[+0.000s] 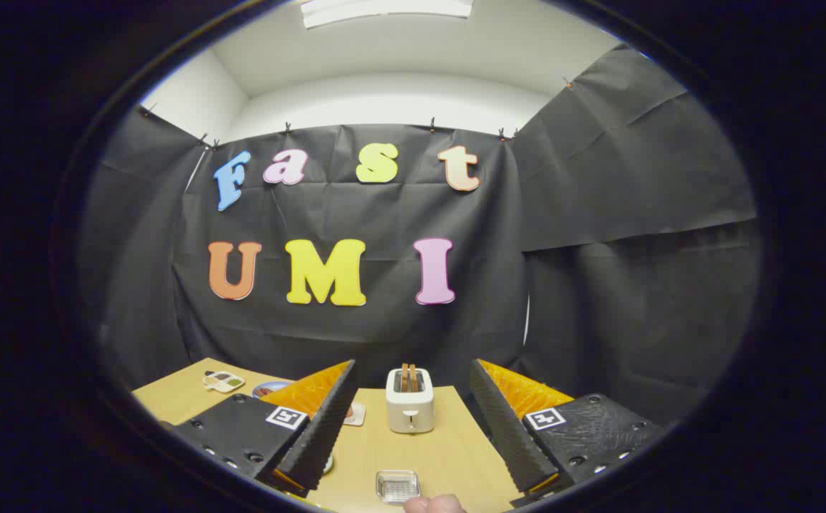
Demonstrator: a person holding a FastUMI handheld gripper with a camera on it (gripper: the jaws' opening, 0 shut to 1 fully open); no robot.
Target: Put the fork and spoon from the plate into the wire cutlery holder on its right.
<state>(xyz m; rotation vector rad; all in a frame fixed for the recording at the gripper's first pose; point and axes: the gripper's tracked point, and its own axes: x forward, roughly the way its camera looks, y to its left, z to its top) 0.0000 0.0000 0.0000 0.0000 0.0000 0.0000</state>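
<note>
Wire cutlery holder [398,486] sits between the spread claw [413,427] fingers.

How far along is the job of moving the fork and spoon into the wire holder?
Nothing looks done yet. The gripper is open and holds nothing, raised over the table with a toaster beyond its fingers and a small metal tray between them. Picking up and placing both pieces remains.

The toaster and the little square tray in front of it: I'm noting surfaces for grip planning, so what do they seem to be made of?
The white two-slot toaster looks like smooth matte plastic: even pale shell, no glints. The small square silvery tray looks like metal, probably steel: bright reflective rim, with a grid or perforated floor. Both sit on the light wood-look table, between the open tongs, which hold nothing.
</note>
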